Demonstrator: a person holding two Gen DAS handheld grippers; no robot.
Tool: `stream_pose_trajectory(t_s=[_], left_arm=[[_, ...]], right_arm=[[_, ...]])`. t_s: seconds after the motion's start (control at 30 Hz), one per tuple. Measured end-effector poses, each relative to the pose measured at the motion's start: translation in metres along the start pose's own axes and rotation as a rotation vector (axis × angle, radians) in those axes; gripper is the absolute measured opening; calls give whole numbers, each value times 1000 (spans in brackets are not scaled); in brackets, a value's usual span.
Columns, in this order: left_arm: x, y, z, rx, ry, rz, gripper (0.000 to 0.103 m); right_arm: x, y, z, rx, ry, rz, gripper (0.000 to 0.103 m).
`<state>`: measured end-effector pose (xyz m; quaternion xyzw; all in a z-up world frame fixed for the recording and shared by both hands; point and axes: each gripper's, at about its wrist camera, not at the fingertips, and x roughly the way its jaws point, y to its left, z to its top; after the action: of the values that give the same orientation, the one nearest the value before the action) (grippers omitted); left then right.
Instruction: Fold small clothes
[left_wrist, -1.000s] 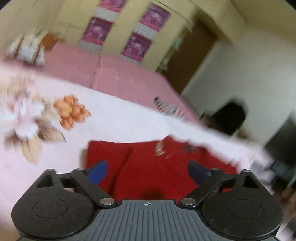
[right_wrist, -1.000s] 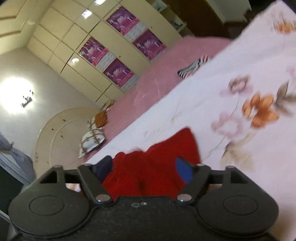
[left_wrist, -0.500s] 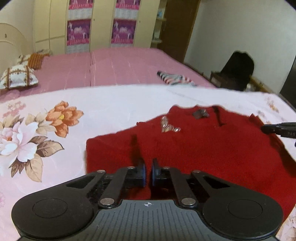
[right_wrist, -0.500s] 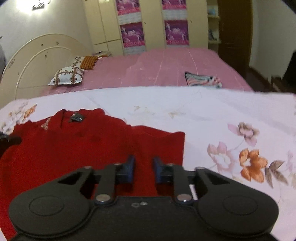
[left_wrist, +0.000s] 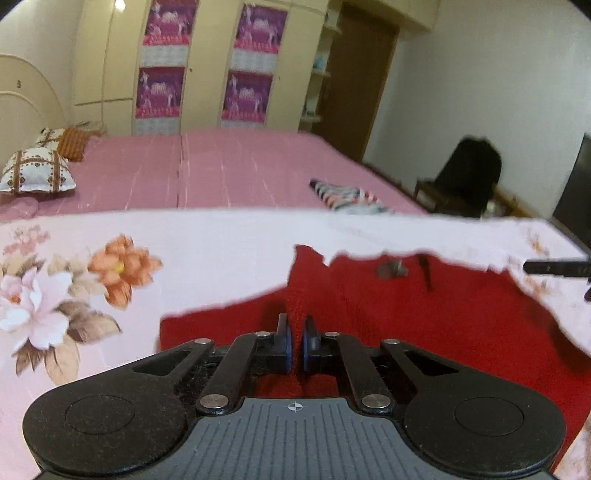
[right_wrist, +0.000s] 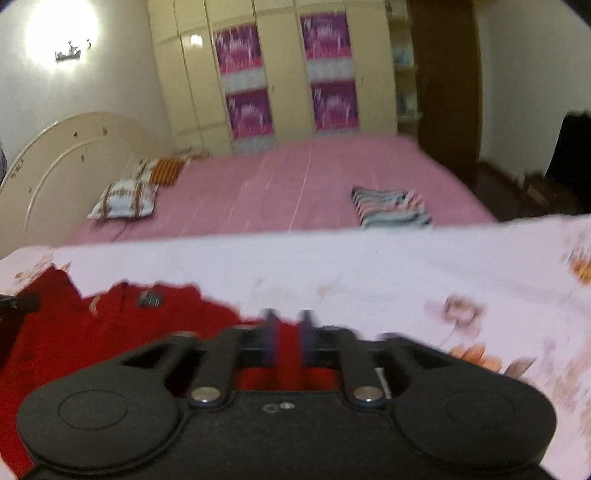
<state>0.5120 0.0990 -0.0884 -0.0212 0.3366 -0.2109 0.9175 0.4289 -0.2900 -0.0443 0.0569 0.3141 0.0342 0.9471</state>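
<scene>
Now the left hand-held gripper pinches the red knitted sweater on the floral bedsheet, while the right hand-held gripper is opening with red fabric between its jaws.

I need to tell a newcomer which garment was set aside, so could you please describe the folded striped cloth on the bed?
Start at the pink bedspread behind the floral sheet. Near its right edge, far from the pillows, lies the folded striped cloth. Its stripes set it apart from the plain red sweater on the floral sheet.
</scene>
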Motion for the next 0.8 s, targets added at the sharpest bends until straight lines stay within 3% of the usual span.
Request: stream_pose_trajectory(t_s=[0.2, 0.27, 0.33, 0.47, 0.53, 0.57, 0.6, 0.63, 0.67, 0.73, 0.8], left_arm=[[4, 3, -15, -28, 26, -8, 5], [2, 3, -16, -31, 22, -8, 5], [-5, 3, -16, -31, -17, -12, 5], [-34, 5, -11, -57, -161, -41, 5], [-40, 5, -9, -38, -172, -43, 5], [-39, 4, -9, -24, -161, -46, 5], [-36, 4, -10, -10, -144, -42, 5], [-32, 4, -11, -3, -127, -37, 5], [-28, 4, -14, -5, -109, -34, 5], [-20, 7, -17, -19, -87, -33, 5], [-15, 9, -20, -31, -71, -34, 5]], right_arm=[[13, 15, -9, -68, 102, 41, 35], [16, 24, -14, -122, 116, 22, 26], [8, 34, -19, -205, 70, 3, 14], [-22, 51, -26, -321, -71, -34, 13], [-31, 54, -24, -355, -118, -65, 10], [-33, 55, -23, -365, -133, -109, 14], [-29, 54, -21, -359, -115, -125, 23], [-23, 50, -19, -332, -64, -102, 15], [-20, 47, -18, -300, -43, -72, 15], [-14, 44, -19, -274, -18, -54, 24], [-7, 44, -20, -267, 24, -42, 22]])
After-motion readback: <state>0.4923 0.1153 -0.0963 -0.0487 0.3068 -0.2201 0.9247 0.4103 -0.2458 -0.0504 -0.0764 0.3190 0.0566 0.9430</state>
